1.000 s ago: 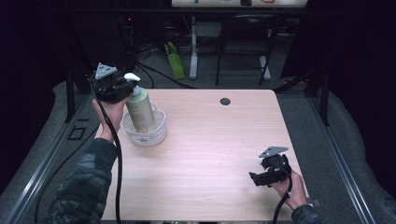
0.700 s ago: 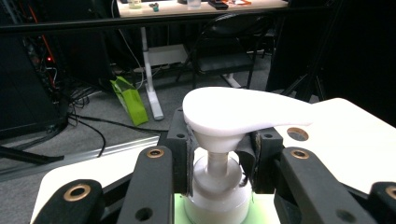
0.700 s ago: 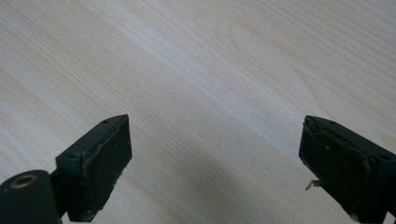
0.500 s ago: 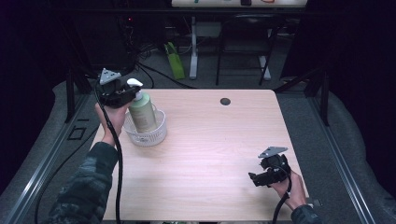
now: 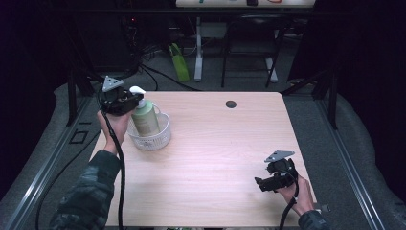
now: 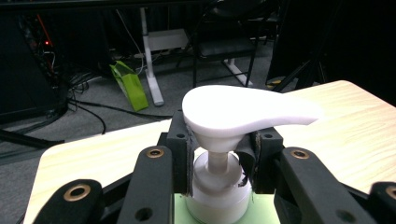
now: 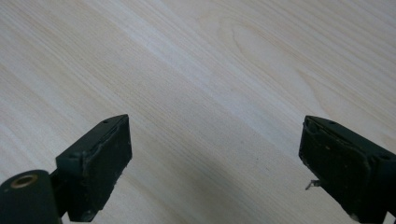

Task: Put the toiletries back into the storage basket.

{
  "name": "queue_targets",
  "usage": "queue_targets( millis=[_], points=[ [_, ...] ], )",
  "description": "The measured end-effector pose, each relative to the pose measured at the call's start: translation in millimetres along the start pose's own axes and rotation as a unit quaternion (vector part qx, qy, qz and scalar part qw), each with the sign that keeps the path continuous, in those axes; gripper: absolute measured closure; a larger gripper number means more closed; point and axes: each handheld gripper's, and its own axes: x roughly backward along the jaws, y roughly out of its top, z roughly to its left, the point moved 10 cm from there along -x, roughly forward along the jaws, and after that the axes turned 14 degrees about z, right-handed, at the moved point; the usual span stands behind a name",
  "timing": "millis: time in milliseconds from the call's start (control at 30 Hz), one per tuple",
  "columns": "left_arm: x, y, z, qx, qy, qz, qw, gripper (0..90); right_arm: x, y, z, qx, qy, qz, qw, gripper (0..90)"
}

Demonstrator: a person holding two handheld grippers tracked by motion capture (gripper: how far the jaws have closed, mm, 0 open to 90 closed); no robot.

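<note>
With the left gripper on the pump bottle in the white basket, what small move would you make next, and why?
Probably lower it a touch, then let go. The left gripper is shut on the pump bottle at the collar under its white pump head, and the bottle leans inside the white basket. The right gripper hangs open over bare table.

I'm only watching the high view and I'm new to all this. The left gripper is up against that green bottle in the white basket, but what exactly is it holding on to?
Observer: The left gripper has its jaws closed on the neck of the pump bottle, just under the white pump head.
Operator: And the right gripper near the table's edge, is anything in it?
Observer: No. The right gripper has its jaws apart, with bare wooden table between them.
Operator: Which way does the pump spout point?
Observer: In the left gripper view it points to the right, across the table.
</note>
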Motion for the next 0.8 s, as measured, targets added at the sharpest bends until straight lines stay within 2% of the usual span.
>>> queue_targets(
  millis=[500, 800],
  points=[
    [-0.5, -6.0, -0.6, 0.000, -0.009, 0.003, 1.0000, 67.7, 0.6, -0.1, -0.9, 0.001, 0.000, -0.002, 1.0000, 8.9],
    [5.1, -12.3, -5.6, -0.014, -0.018, 0.010, 0.9997, 67.4, 0.7, -0.3, -0.9, 0.001, -0.001, -0.001, 1.0000, 8.8]
  ],
)
